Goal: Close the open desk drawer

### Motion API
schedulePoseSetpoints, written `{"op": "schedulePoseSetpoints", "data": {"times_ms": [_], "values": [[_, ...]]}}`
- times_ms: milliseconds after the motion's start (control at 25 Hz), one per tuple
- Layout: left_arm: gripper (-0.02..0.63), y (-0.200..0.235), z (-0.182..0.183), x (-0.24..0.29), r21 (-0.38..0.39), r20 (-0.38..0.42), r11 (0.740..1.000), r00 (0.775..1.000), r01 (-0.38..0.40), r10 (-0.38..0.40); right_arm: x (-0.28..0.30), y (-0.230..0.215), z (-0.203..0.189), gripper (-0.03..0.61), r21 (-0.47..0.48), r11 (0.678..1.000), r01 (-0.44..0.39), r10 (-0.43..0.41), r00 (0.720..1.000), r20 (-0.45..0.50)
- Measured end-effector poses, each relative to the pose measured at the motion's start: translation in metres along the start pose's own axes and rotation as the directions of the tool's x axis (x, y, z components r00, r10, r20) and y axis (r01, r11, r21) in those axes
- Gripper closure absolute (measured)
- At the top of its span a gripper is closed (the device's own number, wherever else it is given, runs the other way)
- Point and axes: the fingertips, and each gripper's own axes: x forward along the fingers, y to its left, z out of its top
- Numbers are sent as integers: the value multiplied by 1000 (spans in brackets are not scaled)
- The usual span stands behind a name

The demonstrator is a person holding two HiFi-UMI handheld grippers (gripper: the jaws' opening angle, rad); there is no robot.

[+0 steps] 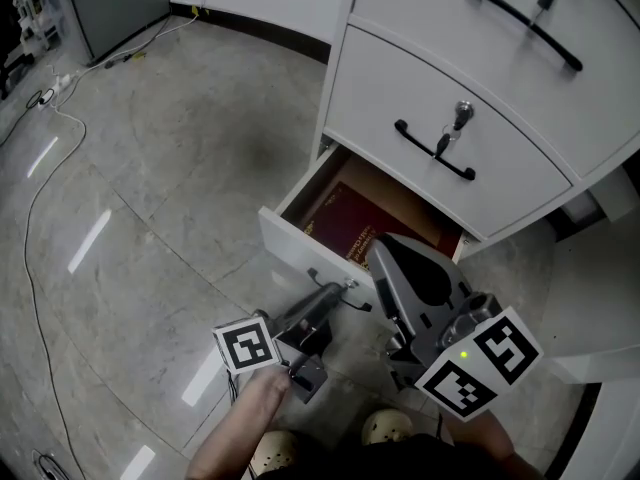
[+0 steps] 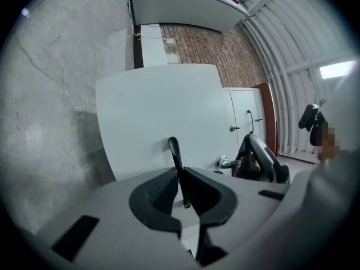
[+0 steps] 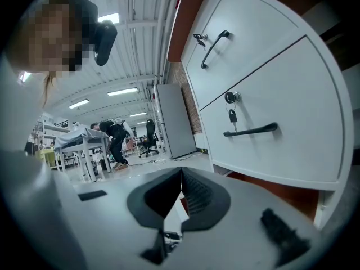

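Note:
The bottom desk drawer point(image 1: 285, 243) stands pulled out, with a dark red book point(image 1: 350, 226) lying inside. My left gripper point(image 1: 343, 290) is at the drawer's white front panel point(image 2: 163, 111), its jaws shut on the thin black handle point(image 2: 175, 153), which runs down between the pads. My right gripper point(image 1: 387, 251) hovers over the drawer's near right corner, not touching anything that I can see. In the right gripper view its jaws point(image 3: 181, 173) meet at the tips with nothing between them, and the drawer's brown inside point(image 3: 281, 189) shows below the closed drawers.
Above the open drawer sit two closed white drawers with black handles point(image 1: 436, 150) and keys in their locks point(image 3: 231, 115). A white cable point(image 1: 40, 173) trails over the grey floor at left. My shoes point(image 1: 388, 428) are just below the grippers. A person and desks point(image 3: 112, 135) are far off.

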Motion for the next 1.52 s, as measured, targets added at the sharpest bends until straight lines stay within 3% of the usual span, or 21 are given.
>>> {"op": "schedulePoseSetpoints", "data": {"times_ms": [240, 760, 960, 1520], "values": [[575, 5, 9, 31, 24, -13, 1000, 1000, -11, 12, -3, -17, -5, 566, 24, 999, 26, -26, 1000, -7], [575, 12, 17, 60, -14, -3, 1000, 1000, -17, 17, -2, -51, -18, 566, 82, 995, 59, -57, 998, -23], [575, 12, 23, 75, 24, -6, 1000, 1000, -7, 7, 0, -62, -21, 566, 89, 994, 69, -67, 997, -27], [575, 19, 33, 105, 29, 8, 1000, 1000, -11, 11, 0, -86, -38, 566, 103, 990, 101, -95, 994, -58]]}}
